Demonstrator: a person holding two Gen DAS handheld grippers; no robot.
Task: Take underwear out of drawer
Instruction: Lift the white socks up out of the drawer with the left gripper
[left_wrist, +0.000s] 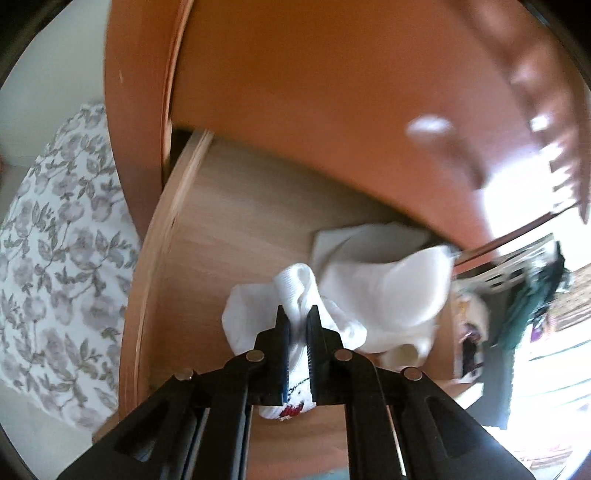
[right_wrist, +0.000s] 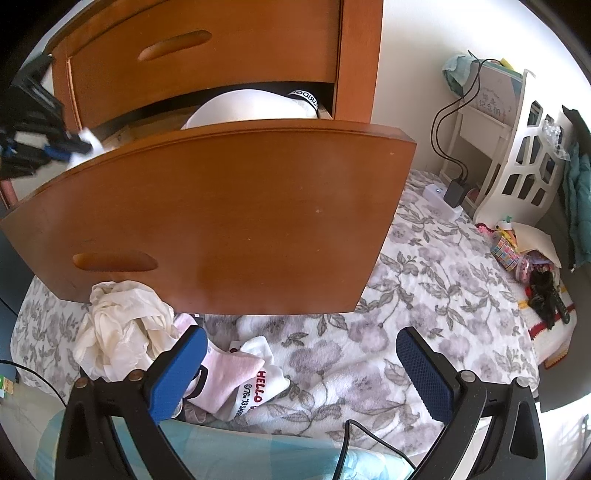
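Left wrist view, nearest: black two-finger left gripper (left_wrist: 298, 314), jaws pinched nearly together on a white ribbed cotton garment with a small red-and-black print (left_wrist: 295, 291), fabric bunched up between the serrated inner faces and trailing below them. Just beyond, inside the open pale-wood drawer (left_wrist: 207, 236): a second piece of soft white folded underwear (left_wrist: 384, 280), lying against the right part of the drawer floor, partly tucked under the orange-brown cabinet front above. Left of the drawer, floral grey-and-white bedspread (left_wrist: 55, 258). Far right blurred and overexposed, not readable beyond a white lattice shape and dark green cloth. Right wrist view, nearest: right gripper (right_wrist: 301, 365) with blue textured pads, jaws spread wide, nothing between them, hanging over the bedspread (right_wrist: 424, 280). Below the left pad, a pink-and-white garment printed "HELLO" in red (right_wrist: 243, 380), lying on the bed; beside it to the left, a crumpled cream-white heap of cloth (right_wrist: 122, 328), just under the drawer's lower edge. Further: curved orange-brown wooden drawer front with an oval recessed handle (right_wrist: 221, 218), pulled out; white fabric with a black lettered waistband (right_wrist: 258, 105) visible over its top edge. At far left, the left gripper (right_wrist: 79, 144) blurred, a white scrap at its tip. Farthest right: white lattice headboard (right_wrist: 524, 155), black charger and cable (right_wrist: 456, 192).
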